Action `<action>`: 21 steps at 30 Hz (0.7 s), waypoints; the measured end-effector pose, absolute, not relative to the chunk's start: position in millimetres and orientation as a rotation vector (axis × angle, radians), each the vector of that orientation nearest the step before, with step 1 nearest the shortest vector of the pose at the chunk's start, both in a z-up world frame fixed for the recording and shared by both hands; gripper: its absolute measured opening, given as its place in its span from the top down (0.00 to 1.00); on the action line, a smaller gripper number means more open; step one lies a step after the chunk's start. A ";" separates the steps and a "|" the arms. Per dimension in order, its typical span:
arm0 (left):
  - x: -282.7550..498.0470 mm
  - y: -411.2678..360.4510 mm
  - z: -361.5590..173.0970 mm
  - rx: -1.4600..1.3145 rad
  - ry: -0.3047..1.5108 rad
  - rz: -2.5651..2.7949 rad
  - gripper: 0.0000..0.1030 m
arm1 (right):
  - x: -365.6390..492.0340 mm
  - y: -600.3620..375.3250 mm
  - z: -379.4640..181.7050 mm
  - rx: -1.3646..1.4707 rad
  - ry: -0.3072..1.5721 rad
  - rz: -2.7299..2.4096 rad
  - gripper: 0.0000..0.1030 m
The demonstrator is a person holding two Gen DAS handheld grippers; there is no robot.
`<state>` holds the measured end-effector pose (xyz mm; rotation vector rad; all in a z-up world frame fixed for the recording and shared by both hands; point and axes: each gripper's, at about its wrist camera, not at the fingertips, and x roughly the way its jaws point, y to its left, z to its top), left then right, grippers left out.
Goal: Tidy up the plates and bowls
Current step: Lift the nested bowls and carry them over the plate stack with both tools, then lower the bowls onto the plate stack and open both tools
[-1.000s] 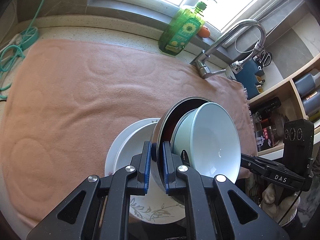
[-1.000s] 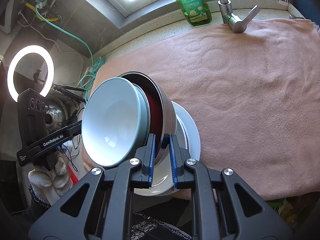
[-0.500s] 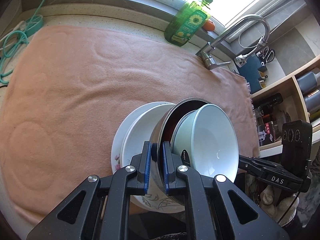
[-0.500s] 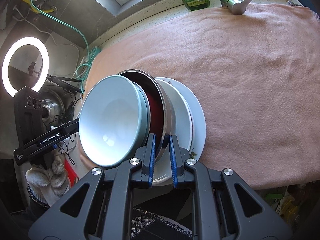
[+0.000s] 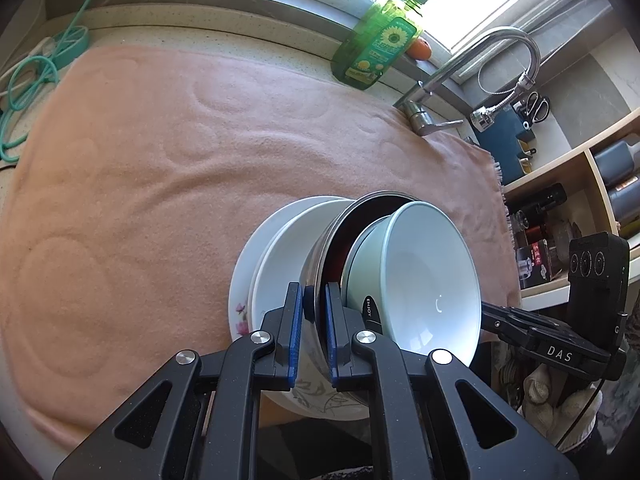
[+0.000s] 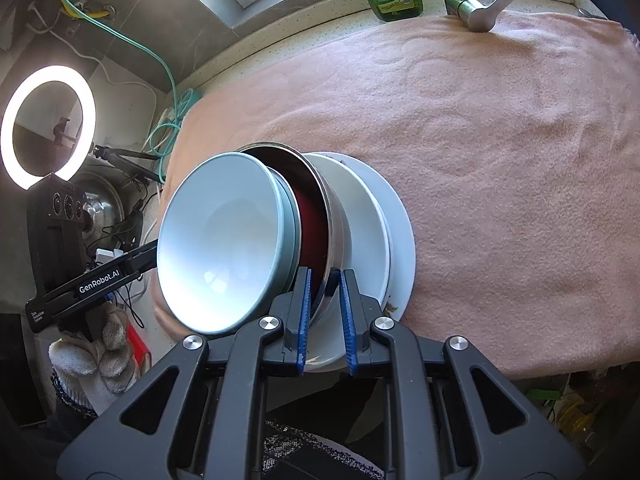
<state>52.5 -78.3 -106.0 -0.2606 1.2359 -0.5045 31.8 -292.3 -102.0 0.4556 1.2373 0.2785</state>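
Note:
A steel bowl [image 5: 320,264] with a dark red inside holds a pale blue-white bowl [image 5: 424,280] nested in it. Both stand on stacked white plates [image 5: 248,276], the lowest with a flower print, at the near edge of a pink towel [image 5: 160,184]. My left gripper [image 5: 314,300] is shut on the steel bowl's rim. My right gripper [image 6: 325,280] straddles the same rim on the opposite side, its jaws slightly apart. The steel bowl [image 6: 338,224], white bowl [image 6: 220,240] and plates [image 6: 396,232] also show in the right wrist view.
A green dish soap bottle [image 5: 380,44] and a faucet [image 5: 472,68] stand at the back by the window. Shelves with bottles [image 5: 580,208] are at the right. A ring light [image 6: 48,124] and green cables [image 6: 172,120] are at the left of the counter.
The stack of bowls and plates has come further onto the towel. My right gripper's jaws have parted slightly around the steel rim. The left gripper stays clamped.

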 end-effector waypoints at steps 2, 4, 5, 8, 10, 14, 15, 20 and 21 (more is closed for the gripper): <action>51.5 -77.3 -104.6 -0.256 1.233 -0.502 0.93 | 31.5 -291.7 -100.6 0.450 1.233 0.275 0.85; 50.8 -76.0 -103.1 -0.249 1.227 -0.497 0.92 | 31.1 -292.5 -98.8 0.441 1.226 0.272 0.85; 50.8 -75.0 -102.5 -0.248 1.226 -0.496 0.90 | 30.5 -292.9 -97.9 0.439 1.222 0.271 0.85; 50.9 -72.5 -100.6 -0.244 1.221 -0.491 0.88 | 29.2 -295.0 -95.3 0.445 1.214 0.266 0.85; 50.2 -71.3 -97.3 -0.239 1.212 -0.490 0.88 | 27.4 -296.0 -91.8 0.449 1.202 0.261 0.84; 46.1 -68.4 -84.1 -0.205 1.170 -0.474 0.88 | 24.5 -296.0 -81.8 0.430 1.171 0.248 0.83; 44.1 -67.6 -80.9 -0.189 1.156 -0.461 0.88 | 23.5 -296.2 -79.2 0.428 1.158 0.248 0.80; 22.0 -72.9 -68.0 -0.143 1.091 -0.383 0.83 | 18.2 -292.1 -63.1 0.291 1.086 0.250 0.64; 16.0 -75.6 -66.3 -0.140 1.077 -0.365 0.77 | 17.2 -289.3 -59.9 0.243 1.079 0.251 0.64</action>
